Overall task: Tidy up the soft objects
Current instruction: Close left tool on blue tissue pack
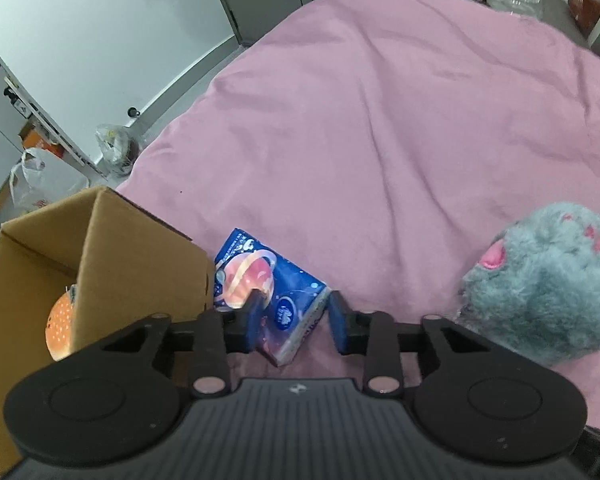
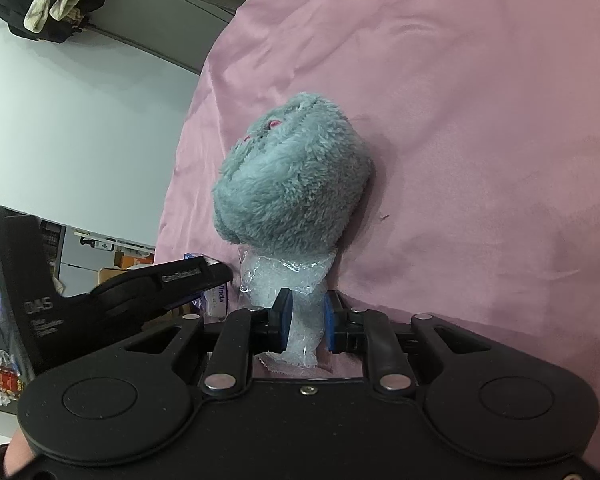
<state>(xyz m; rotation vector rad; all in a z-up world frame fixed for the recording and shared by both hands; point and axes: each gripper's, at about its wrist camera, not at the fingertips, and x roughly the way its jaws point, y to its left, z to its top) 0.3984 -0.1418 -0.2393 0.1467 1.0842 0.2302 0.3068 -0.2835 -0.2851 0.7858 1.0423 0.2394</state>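
Left wrist view looks across a bed covered with a pink sheet point(image 1: 380, 120), its matte fabric lying in soft creases. Beyond the bed's far edge stand a grey floor, white cabinet fronts and two crumpled plastic bags point(image 1: 32, 176). A brown cardboard box point(image 1: 140, 264) sits at the near left, flaps up, with an orange dotted soft toy point(image 1: 60, 332) inside it. Just beside the box lies a glossy blue tissue pack point(image 1: 268, 292) printed with a ringed planet. The left gripper point(image 1: 294, 320) straddles the pack with its blue-padded fingers parted; the left finger lies over the pack's face, and the right stands just clear of its edge. A shaggy grey-blue plush toy point(image 1: 540, 280) with pink details rests at the right.

Seen from the right wrist, the right gripper point(image 2: 306, 320) is closed narrowly on a crinkly clear plastic bag point(image 2: 288, 280) that lies touching the rounded plush toy point(image 2: 292, 176) on the sheet point(image 2: 480, 120).
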